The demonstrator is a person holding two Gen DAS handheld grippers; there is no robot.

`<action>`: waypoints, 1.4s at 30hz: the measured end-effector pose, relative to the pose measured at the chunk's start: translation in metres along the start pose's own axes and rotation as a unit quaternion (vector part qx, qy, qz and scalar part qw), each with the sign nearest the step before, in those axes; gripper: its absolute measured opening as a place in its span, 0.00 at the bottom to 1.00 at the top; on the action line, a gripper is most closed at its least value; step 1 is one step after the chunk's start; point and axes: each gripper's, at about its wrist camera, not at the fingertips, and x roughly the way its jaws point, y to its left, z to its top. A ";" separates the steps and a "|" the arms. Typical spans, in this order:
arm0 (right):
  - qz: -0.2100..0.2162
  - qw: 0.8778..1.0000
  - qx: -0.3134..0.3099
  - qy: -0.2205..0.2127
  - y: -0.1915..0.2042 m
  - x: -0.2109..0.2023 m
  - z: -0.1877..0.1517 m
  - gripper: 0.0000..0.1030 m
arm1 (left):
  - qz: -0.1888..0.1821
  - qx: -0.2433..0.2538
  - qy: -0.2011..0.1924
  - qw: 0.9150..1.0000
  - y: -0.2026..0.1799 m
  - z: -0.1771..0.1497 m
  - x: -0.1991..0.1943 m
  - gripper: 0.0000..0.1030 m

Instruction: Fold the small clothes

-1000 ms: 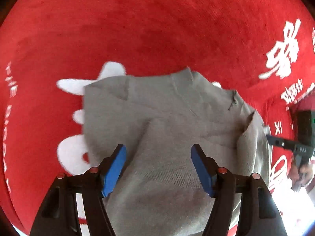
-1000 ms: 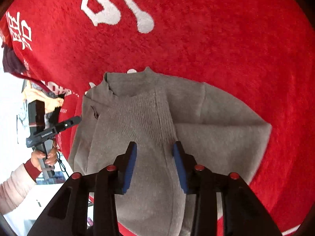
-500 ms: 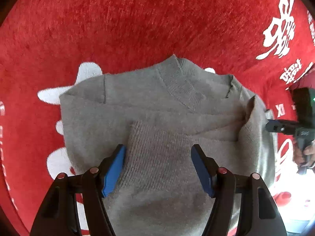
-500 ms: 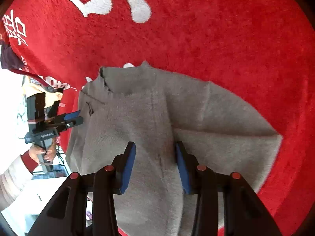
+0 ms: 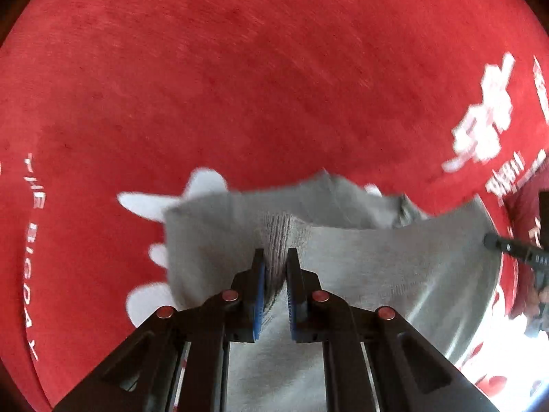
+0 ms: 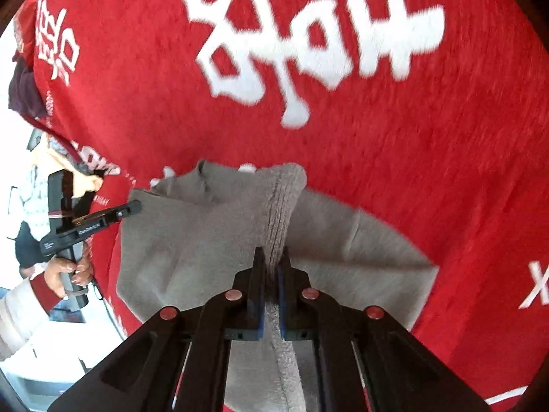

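- One grey knitted sweater [image 5: 394, 274] lies on a red cloth [image 5: 274, 86] printed with white characters; it sits just in front of both cameras, partly folded, with its neckline toward the far side.
- Two grippers are in view, one per camera.
- The left gripper [image 5: 274, 264] has its jaws drawn narrow, pinching a ribbed ridge of the sweater between the blue pads [image 5: 260, 295]; the fabric rises into a small peak where it is held.
- The right gripper [image 6: 271, 264] also has its jaws nearly together, clamped on a ribbed fold of the sweater [image 6: 192, 240] that runs up from the pads to a rounded crest.
- In the right wrist view the left gripper's black body [image 6: 82, 226] shows at the sweater's left edge, held by one hand [image 6: 68, 271] with a red cuff.
- No containers appear.
- The red cloth [image 6: 411, 171] covers the whole visible surface; whether a worktop lies under it cannot be told.
- Bright, washed-out surroundings show beyond the cloth's edge at lower left of the right wrist view.
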 end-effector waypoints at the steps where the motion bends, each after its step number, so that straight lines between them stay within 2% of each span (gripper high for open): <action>1: -0.006 1.000 0.005 0.001 -0.005 0.003 0.006 0.06 | 0.006 -0.012 -0.001 1.000 0.003 0.004 0.004 0.12; 5: -0.048 0.999 0.008 0.020 -0.025 0.036 0.014 0.06 | 0.049 -0.050 -0.001 0.998 0.019 0.011 0.035 0.12; 8: -0.072 0.996 0.024 0.045 -0.044 0.067 0.010 0.06 | 0.065 -0.079 0.001 0.995 0.026 0.008 0.052 0.12; 14: -0.088 0.995 0.025 0.032 -0.045 0.072 0.009 0.07 | 0.085 -0.091 -0.005 0.992 0.029 0.004 0.034 0.12; 17: -0.109 0.993 0.024 0.026 -0.043 0.052 0.009 0.24 | 0.085 -0.078 -0.006 0.993 0.027 -0.001 0.012 0.12; 18: -0.107 0.994 0.023 0.022 -0.042 0.045 0.008 0.27 | 0.081 -0.074 -0.005 0.994 0.028 -0.003 0.002 0.12; 20: -0.092 0.995 0.030 0.015 -0.041 0.025 0.000 0.43 | 0.073 -0.064 0.000 0.995 0.024 -0.013 -0.012 0.12; 23: -0.074 0.996 0.051 0.019 -0.042 0.002 -0.026 0.44 | 0.068 -0.050 0.021 0.996 0.018 -0.039 -0.027 0.12; 25: -0.061 0.995 0.079 0.028 -0.046 -0.010 -0.058 0.44 | 0.066 -0.052 0.033 0.996 0.015 -0.056 -0.034 0.12; 30: -0.027 0.984 0.157 0.075 -0.050 -0.008 -0.139 0.44 | 0.069 -0.070 0.079 0.992 0.004 -0.111 -0.023 0.12; 32: -0.016 0.984 0.157 0.088 -0.045 -0.001 -0.161 0.44 | 0.079 -0.071 0.091 0.990 0.002 -0.126 -0.022 0.13; 34: 0.001 0.984 0.154 0.094 -0.041 0.006 -0.167 0.44 | 0.078 -0.081 0.093 0.989 0.003 -0.135 -0.022 0.13; 35: 0.002 0.984 0.151 0.097 -0.040 0.009 -0.166 0.35 | 0.077 -0.085 0.092 0.989 0.002 -0.137 -0.024 0.13; 37: -0.018 0.985 0.132 0.110 -0.033 0.019 -0.160 0.06 | 0.078 -0.088 0.088 0.989 0.001 -0.138 -0.028 0.13; 41: -0.075 0.988 0.057 0.125 -0.014 0.025 -0.162 0.05 | 0.095 -0.076 0.089 0.989 0.001 -0.148 -0.032 0.13; 42: -0.078 0.987 0.056 0.132 -0.015 0.027 -0.167 0.05 | 0.097 -0.079 0.091 0.988 0.003 -0.151 -0.032 0.13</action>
